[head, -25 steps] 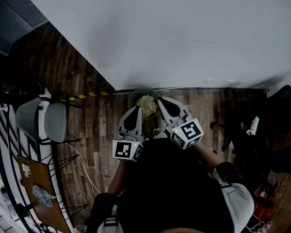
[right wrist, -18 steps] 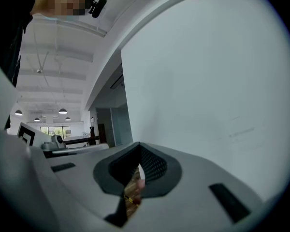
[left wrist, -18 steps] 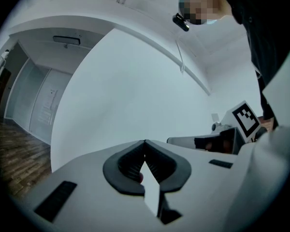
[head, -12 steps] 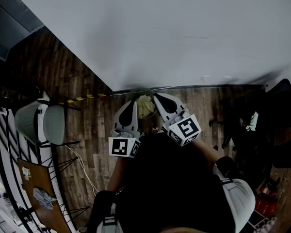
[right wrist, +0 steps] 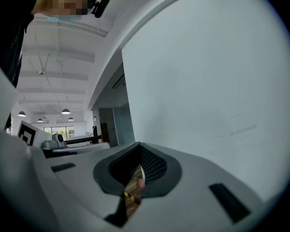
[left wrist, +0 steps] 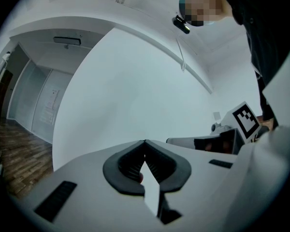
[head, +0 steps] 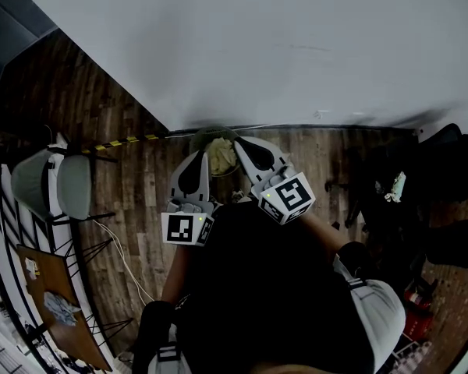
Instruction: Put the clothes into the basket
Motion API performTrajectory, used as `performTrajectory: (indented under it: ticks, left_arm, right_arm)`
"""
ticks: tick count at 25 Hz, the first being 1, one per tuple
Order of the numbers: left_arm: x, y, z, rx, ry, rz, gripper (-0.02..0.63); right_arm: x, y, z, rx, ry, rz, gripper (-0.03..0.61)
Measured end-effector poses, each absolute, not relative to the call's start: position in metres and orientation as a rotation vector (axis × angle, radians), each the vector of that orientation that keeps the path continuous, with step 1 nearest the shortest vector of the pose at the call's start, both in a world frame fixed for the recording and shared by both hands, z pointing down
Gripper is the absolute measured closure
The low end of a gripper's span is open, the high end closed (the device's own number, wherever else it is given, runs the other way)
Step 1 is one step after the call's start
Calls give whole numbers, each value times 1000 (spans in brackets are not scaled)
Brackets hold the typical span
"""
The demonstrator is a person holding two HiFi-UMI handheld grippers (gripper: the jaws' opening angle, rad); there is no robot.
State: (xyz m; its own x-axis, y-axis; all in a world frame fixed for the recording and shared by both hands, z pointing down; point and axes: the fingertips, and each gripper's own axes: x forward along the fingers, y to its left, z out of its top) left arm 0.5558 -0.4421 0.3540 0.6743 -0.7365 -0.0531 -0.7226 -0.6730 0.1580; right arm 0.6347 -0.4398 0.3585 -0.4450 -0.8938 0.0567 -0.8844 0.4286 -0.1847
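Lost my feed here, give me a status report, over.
Left gripper shut, empty. Right gripper shut, empty. Yellowish clothes lie in the basket on the floor. Nothing in the way.
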Motion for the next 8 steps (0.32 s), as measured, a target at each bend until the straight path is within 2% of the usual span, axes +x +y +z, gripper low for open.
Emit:
performTrajectory:
  ticks: [8]
  left_arm:
    - [574, -462, 337, 2828, -1235, -239, 601]
  right_arm:
    - [651, -462, 331, -1445, 2722, -139, 570]
